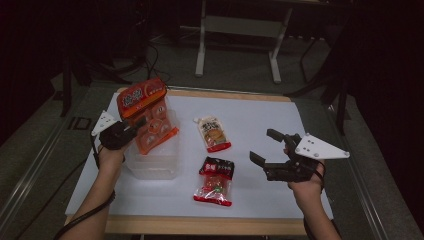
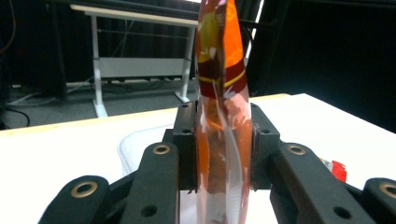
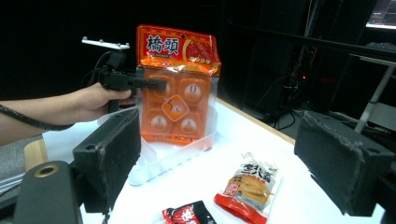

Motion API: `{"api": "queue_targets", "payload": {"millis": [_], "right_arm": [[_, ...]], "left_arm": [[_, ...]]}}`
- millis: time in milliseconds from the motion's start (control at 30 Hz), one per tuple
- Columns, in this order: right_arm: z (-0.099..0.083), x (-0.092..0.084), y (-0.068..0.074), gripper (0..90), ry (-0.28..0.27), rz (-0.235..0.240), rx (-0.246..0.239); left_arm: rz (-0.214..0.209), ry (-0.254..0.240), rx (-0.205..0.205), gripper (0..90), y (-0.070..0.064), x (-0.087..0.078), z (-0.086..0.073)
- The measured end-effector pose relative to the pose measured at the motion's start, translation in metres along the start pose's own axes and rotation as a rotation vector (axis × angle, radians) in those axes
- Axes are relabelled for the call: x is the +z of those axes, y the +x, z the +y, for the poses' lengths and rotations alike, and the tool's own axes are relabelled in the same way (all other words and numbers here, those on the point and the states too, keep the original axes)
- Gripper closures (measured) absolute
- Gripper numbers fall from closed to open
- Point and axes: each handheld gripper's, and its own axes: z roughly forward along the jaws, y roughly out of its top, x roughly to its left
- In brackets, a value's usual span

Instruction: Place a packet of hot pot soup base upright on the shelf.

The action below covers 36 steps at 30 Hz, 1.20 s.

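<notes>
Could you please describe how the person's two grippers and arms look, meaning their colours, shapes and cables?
Both the left gripper and the right gripper are black, with two blocky jaws faced by dark foam-like pads. The linkage arms carry brass-coloured rings. Each gripper has a pale grey three-cornered plate with small holes on top. A black cable trails along the left forearm. The forearms are bare, without sleeves.
</notes>
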Motion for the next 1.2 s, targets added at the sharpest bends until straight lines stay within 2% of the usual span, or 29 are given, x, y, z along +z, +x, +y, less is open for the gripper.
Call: {"api": "queue_targets", "payload": {"millis": [67, 200, 367, 500, 633, 700, 800, 867, 900, 967, 1067, 1133, 1200], "right_arm": [[0.000, -0.001, 0.000, 14.6, -0.001, 0.001, 0.001], [-0.001, -0.001, 0.000, 14.6, -0.001, -0.003, 0.003], [-0.003, 0.000, 0.000, 14.6, 0.003, 0.001, 0.008], [-0.003, 0.000, 0.001, 14.7, 0.007, 0.005, 0.005], [-0.003, 0.000, 0.000, 14.7, 0.007, 0.004, 0.006], [-0.003, 0.000, 0.000, 14.7, 0.007, 0.002, 0.005], [-0.004, 0.000, 0.001, 14.7, 0.007, 0.002, 0.008], [-0.004, 0.000, 0.001, 14.6, 0.008, 0.004, 0.008], [-0.004, 0.000, 0.001, 14.7, 0.010, 0.002, 0.006], [-0.004, 0.000, 0.001, 14.6, 0.010, 0.002, 0.011], [-0.004, -0.001, 0.001, 14.6, 0.010, 0.000, 0.007], [-0.004, -0.002, 0.001, 14.6, 0.008, -0.004, 0.007], [-0.004, -0.002, 0.001, 14.6, 0.008, -0.006, 0.008]], "left_arm": [[0.001, 0.001, -0.024, 70.8, 0.003, 0.000, 0.000], [0.006, 0.004, -0.006, 70.8, 0.004, 0.000, -0.001], [0.007, 0.008, -0.059, 70.1, 0.011, 0.001, -0.002], [0.014, 0.031, -0.018, 61.0, 0.012, 0.001, 0.000], [0.010, 0.025, -0.006, 53.4, 0.011, -0.001, 0.003], [0.021, 0.033, 0.002, 53.1, 0.011, -0.001, 0.004], [0.031, 0.035, -0.020, 50.3, 0.011, -0.005, 0.007], [0.039, 0.045, -0.045, 43.9, 0.011, -0.006, 0.008], [0.039, 0.045, -0.045, 42.1, 0.011, -0.006, 0.008], [0.071, 0.066, -0.043, 35.9, 0.010, -0.010, 0.010], [0.074, 0.074, -0.034, 16.5, 0.008, -0.012, 0.012], [0.053, 0.079, -0.036, 9.8, 0.007, -0.015, 0.015], [0.054, 0.072, -0.036, 3.0, 0.006, -0.019, 0.017]]}}
